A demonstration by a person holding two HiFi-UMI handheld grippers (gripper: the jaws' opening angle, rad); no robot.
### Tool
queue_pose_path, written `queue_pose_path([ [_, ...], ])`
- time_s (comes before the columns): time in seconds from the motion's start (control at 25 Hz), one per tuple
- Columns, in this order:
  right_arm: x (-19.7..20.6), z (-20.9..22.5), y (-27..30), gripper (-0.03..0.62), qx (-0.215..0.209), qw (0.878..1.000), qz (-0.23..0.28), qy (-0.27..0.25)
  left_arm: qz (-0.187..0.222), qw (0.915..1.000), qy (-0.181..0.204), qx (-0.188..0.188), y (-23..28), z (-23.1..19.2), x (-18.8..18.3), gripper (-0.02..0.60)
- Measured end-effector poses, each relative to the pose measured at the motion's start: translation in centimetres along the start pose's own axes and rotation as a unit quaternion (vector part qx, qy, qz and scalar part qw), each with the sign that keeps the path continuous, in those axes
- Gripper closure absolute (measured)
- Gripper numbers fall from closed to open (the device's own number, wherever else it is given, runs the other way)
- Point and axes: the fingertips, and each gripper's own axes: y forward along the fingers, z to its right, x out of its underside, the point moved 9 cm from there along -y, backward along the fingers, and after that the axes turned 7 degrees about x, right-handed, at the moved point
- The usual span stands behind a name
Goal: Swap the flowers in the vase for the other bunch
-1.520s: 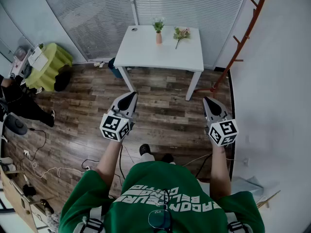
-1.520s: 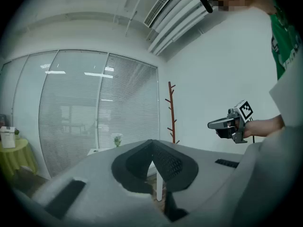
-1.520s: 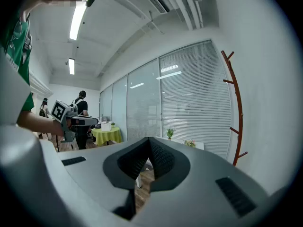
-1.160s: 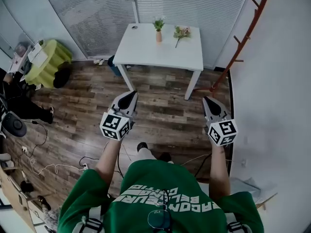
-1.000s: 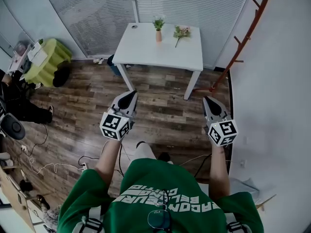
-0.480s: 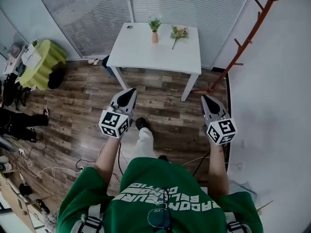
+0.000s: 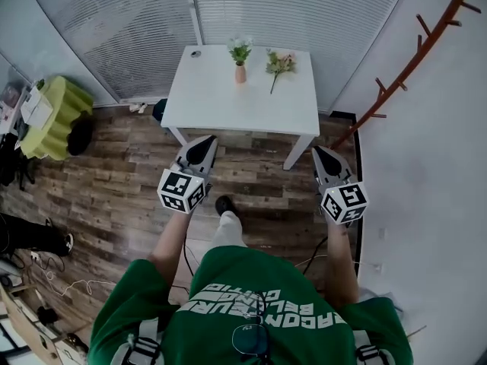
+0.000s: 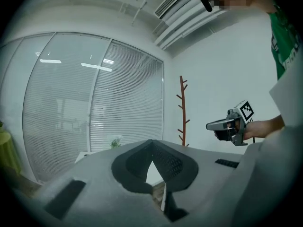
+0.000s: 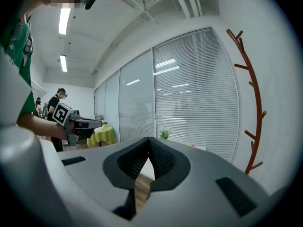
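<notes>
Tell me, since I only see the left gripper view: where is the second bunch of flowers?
Observer: The other bunch lies flat on the white table, right of the vase in the head view.
Operator: Anything held?
Observer: No; the right gripper view shows the right gripper with fingers together, empty.
Operator: At the table?
Observer: Not yet; the head view shows the left gripper over wooden floor, short of the table.
</notes>
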Motion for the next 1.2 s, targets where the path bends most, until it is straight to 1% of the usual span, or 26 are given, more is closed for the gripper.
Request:
queue_pose_path([
  [0.32,-2.3,0.0,9.7,0.58,0.0,1.0,-0.008,0.003,0.002,0.9999,-0.008,0.009,3.8,-9.3,-1.1,0.574],
  [0.68,-3.3,-0.4,18.3,0.58,0.006,1.0,-0.025,0.008,-0.007,0.9995,-0.015,0.027,7.3,-17.6,-1.4,0.574],
  [0.84,-3.5,-0.2,21.5,0.58,0.013,0.999,-0.028,0.013,-0.011,0.9992,-0.015,0.037,9.1,-20.6,-1.3,0.574],
  [1.04,-3.8,-0.2,24.6,0.58,0.021,0.999,-0.026,0.021,-0.016,0.9984,-0.014,0.053,10.9,-23.2,-1.3,0.574],
  [1.2,-3.6,-0.5,26.7,0.58,0.014,0.999,-0.03,0.023,-0.025,0.9978,0.007,0.061,12.0,-24.3,-1.3,0.574],
])
